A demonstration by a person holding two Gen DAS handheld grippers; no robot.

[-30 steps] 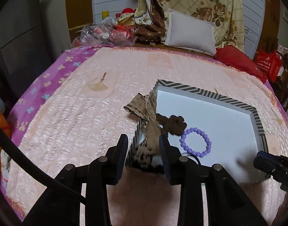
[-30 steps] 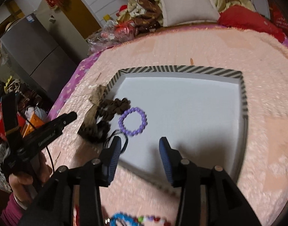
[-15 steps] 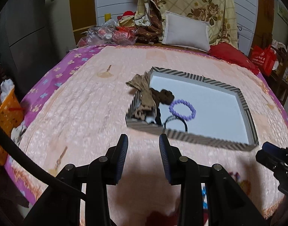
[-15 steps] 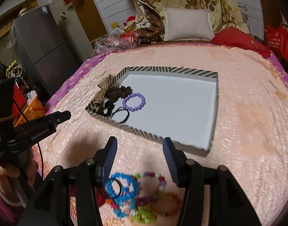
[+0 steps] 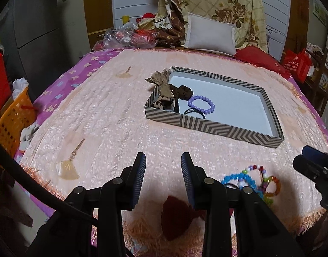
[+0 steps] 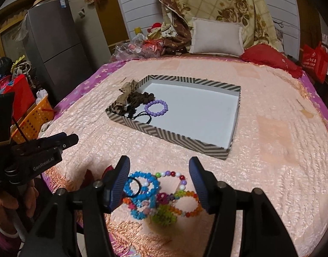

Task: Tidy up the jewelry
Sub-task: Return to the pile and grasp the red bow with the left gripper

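The right view shows the bead pile (image 6: 161, 194) whole: blue, mixed-colour, orange and green bracelets heaped at the near edge of the bedspread (image 6: 271, 128), framed by the right gripper (image 6: 159, 180), whose jaws stand wide apart and hold nothing. In the left view only part of that pile (image 5: 252, 180) shows, near right, and a dark red pouch (image 5: 174, 216) lies on the fringe below the left gripper (image 5: 163, 171), which is also spread and empty. The left view alone shows two gold fan charms (image 5: 68, 167) on the left of the spread.

The striped tray (image 6: 170, 135) sits mid-bed; at its left end lie a purple bracelet (image 6: 156, 108), a brown scrunchie (image 6: 142, 98), a black cord (image 6: 142, 115) and a tan bow (image 6: 125, 94) draped over the wall. The rest of its white floor is bare.

A second ago both grippers were right at the tray; both have pulled back toward the near edge, and the right one's jaws have opened wider.

Fringe marks the near edge just under both tools.
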